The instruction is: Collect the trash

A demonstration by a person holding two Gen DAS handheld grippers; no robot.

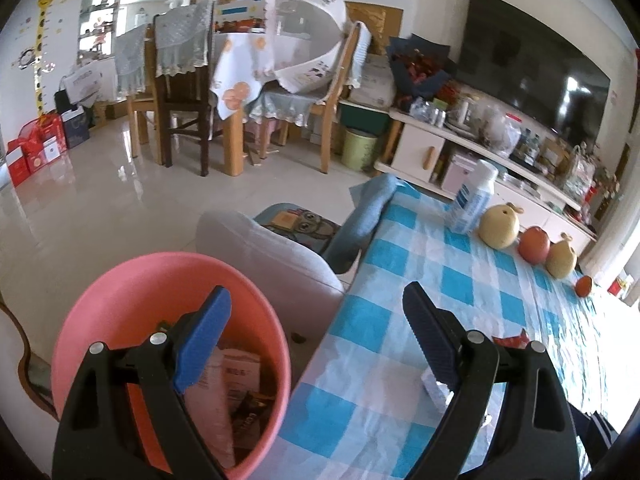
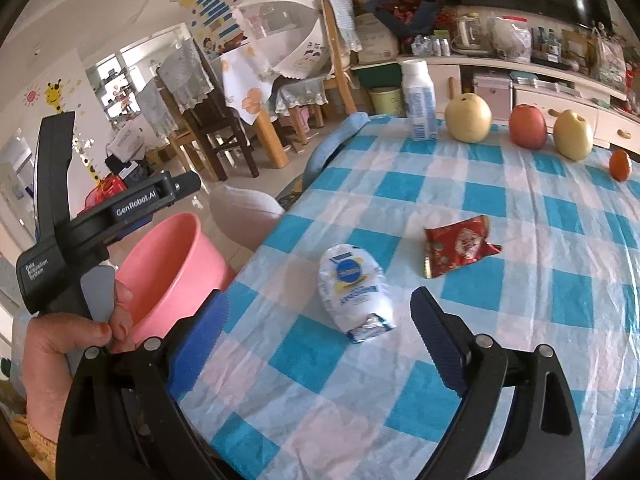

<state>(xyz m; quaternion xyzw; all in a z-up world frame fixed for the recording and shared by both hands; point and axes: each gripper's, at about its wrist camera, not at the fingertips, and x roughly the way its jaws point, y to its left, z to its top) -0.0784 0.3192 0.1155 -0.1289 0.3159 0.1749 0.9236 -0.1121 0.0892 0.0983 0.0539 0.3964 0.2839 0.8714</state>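
The desk [image 2: 520, 360] wears a thin, crinkled blue-and-white checked plastic cloth with a soft sheen. The pink bin [image 1: 120, 292] is smooth matt plastic. The red wrapper [image 2: 460, 246] is glossy, creased foil; the white pouch [image 2: 352, 284] is shiny, wrinkled film. The fingers [image 2: 434, 340] carry ribbed blue rubbery pads on matt black plastic. The floor tiles [image 1: 100, 200] gleam.

Glossy tiled floor [image 1: 120, 184], dining chairs [image 1: 180, 92]

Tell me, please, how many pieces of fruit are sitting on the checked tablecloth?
4, in a row along the far edge: pale pear beside the milk bottle, red apple, second pear, small orange at the right end. None looks hidden.
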